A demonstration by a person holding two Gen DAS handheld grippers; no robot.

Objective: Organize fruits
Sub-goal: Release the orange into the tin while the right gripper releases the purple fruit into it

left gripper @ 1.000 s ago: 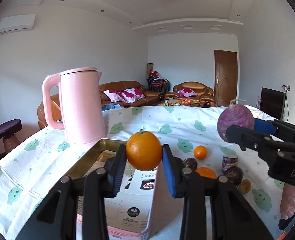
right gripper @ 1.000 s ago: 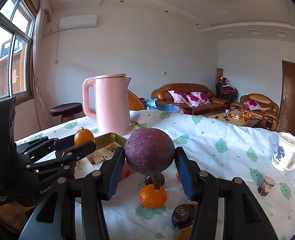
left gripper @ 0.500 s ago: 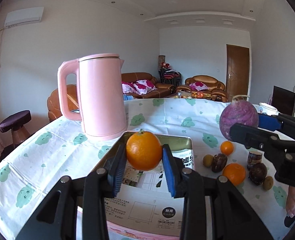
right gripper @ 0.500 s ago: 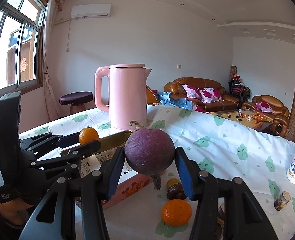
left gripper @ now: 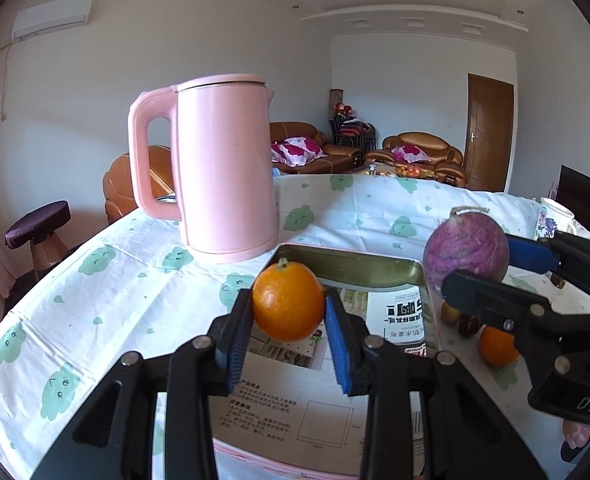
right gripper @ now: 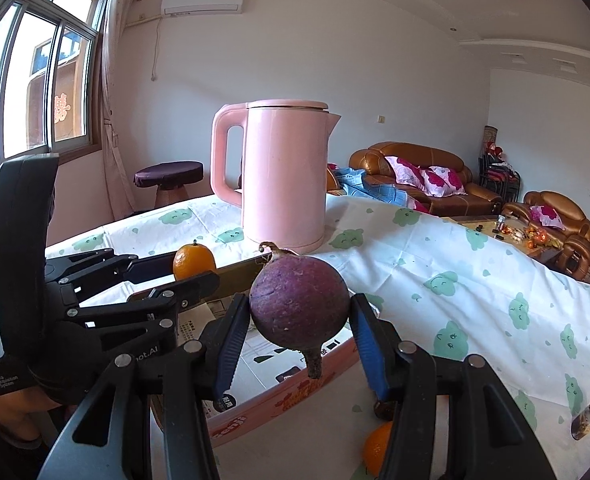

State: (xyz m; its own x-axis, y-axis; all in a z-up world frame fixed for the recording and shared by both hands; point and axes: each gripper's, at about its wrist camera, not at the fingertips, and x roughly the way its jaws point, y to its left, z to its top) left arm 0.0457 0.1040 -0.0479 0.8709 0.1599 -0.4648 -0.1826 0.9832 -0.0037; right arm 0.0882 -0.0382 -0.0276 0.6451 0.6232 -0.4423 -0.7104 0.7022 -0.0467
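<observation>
— Orange first: it sits clamped between the blue pads of the left gripper, stem nub turned up and a little away from the camera. It's round, so no real long axis.

— And the other hand?

— The right gripper is clamped on the purple root. That one does have an axis: the curled stalk end points up and toward the kettle, the tapering tail hangs down toward the camera.

— Where are they over the table?

— Both are held in the air above the tin, which is lined with printed paper. The orange hangs over its near half; the root is at the tin's right edge as the left camera sees it. The two grippers are side by side, near each other but apart.

— What's round about?

— The pink kettle stands just behind the tin on the tablecloth. To the right of the tin another orange and some small dark fruits lie on the cloth, partly hidden by the right gripper. A mug stands further back.
</observation>
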